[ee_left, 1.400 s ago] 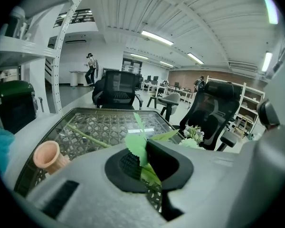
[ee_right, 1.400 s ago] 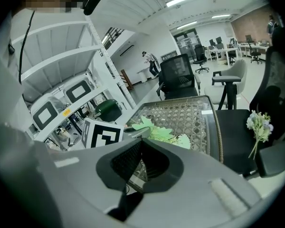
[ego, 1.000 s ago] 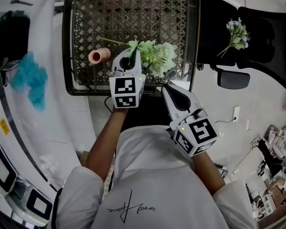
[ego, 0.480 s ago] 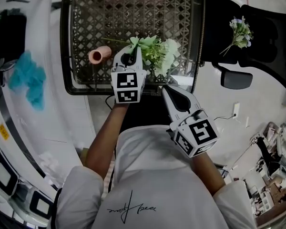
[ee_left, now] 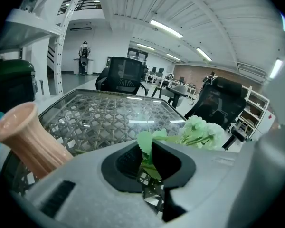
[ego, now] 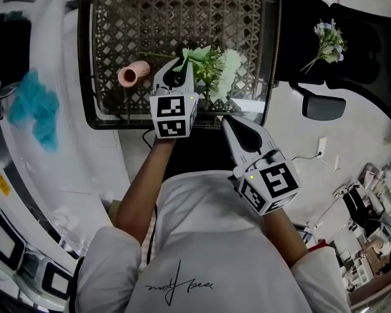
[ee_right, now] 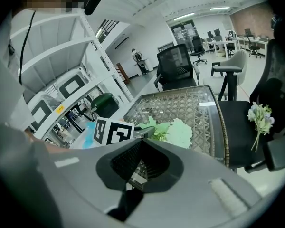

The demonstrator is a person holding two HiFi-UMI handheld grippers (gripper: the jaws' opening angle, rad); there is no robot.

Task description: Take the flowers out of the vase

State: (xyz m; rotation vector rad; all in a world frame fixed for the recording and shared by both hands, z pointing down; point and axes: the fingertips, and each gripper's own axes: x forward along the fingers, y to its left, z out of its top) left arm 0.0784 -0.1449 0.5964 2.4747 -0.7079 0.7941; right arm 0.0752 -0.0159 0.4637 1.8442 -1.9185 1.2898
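Left gripper clamped on green flowers; right gripper closed, empty. Pinch stems firmly, carry clear of pink vase.

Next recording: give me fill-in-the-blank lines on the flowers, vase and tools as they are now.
The green flowers are clamped in the ___ tool.
The pink vase lies on its ___ on the table.
A second bunch of flowers rests on the black ___.
The right tool holds ___.
Missing: left; side; chair; nothing.
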